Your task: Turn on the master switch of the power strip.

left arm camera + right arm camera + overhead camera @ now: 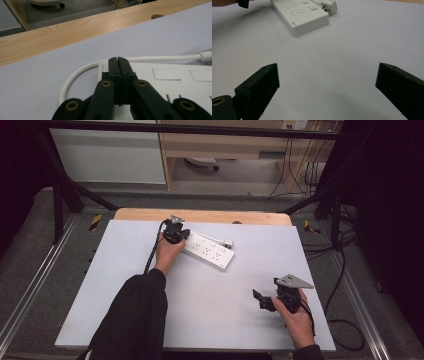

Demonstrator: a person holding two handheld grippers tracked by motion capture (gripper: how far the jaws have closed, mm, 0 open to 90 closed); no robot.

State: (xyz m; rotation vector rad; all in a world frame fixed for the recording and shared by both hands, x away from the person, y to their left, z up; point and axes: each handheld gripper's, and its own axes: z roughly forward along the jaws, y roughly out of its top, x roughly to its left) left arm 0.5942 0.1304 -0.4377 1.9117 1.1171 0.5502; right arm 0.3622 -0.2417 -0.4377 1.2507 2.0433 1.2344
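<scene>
Two tongs work over the pale grey desk [150,320]. Near its far edge lies the white plastic power strip [209,251], its white cord [75,75] looped beside it. The left tongs [117,61] rest clenched on the strip's end, likely pinning it. Near the front right corner, the right tongs [327,85] hover released, holding nothing, seemingly waiting.
</scene>
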